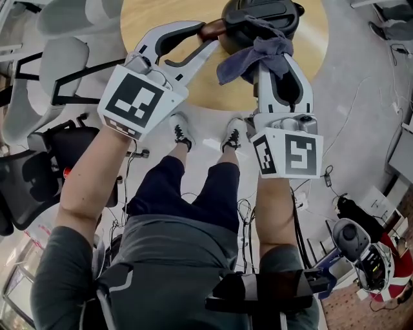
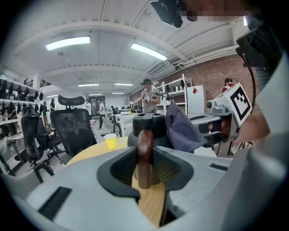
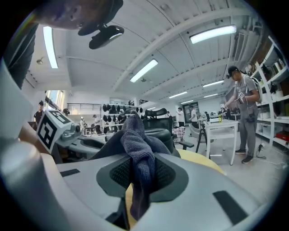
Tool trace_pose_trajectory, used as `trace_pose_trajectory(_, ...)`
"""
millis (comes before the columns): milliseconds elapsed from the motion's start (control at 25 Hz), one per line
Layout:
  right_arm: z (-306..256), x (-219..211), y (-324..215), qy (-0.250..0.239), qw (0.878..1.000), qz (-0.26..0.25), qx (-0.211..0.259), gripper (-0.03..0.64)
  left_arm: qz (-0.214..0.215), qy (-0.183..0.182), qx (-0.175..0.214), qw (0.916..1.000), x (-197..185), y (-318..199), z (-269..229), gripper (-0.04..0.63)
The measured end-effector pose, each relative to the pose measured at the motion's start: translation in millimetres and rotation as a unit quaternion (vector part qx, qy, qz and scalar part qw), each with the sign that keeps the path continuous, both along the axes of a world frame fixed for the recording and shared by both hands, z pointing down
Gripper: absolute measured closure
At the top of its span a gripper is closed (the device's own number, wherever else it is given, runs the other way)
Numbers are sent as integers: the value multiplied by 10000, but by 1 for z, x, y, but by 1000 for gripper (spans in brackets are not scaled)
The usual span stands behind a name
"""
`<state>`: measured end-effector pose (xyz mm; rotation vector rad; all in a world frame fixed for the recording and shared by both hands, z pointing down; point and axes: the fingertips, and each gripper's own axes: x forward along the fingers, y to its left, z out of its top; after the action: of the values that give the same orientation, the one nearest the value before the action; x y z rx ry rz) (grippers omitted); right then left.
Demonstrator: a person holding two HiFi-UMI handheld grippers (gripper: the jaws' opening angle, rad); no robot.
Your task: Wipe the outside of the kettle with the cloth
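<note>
A black kettle stands on the round wooden table at the top of the head view. Its brown wooden handle sticks out to the left, and my left gripper is shut on it. In the left gripper view the handle stands upright between the jaws, with the kettle behind it. My right gripper is shut on a dark blue-grey cloth, which it holds up against the kettle's near side. In the right gripper view the cloth hangs bunched between the jaws and hides most of the kettle.
A yellow paper cup stands on the table beyond the kettle. Office chairs are on the left, beside the table. Cables and a bag lie on the floor at right. People stand at white tables in the background.
</note>
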<state>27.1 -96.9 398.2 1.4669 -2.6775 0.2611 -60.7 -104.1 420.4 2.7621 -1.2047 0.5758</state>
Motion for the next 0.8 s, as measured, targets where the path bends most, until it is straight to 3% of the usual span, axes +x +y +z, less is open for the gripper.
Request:
trace_pose_trajectory(360, 36, 2, 9, 83, 9998, 104, 121, 526, -95, 68, 29, 9999, -1, -1, -1, 482)
trace_pose_trajectory(640, 127, 4, 7, 204, 9949, 46, -991, 525, -135, 83, 7, 9999, -1, -3, 2, 480)
trace_pose_trajectory(800, 152, 4, 3, 357, 9917, 2, -1238, 523, -163, 91, -7, 9998, -2, -4, 3, 480)
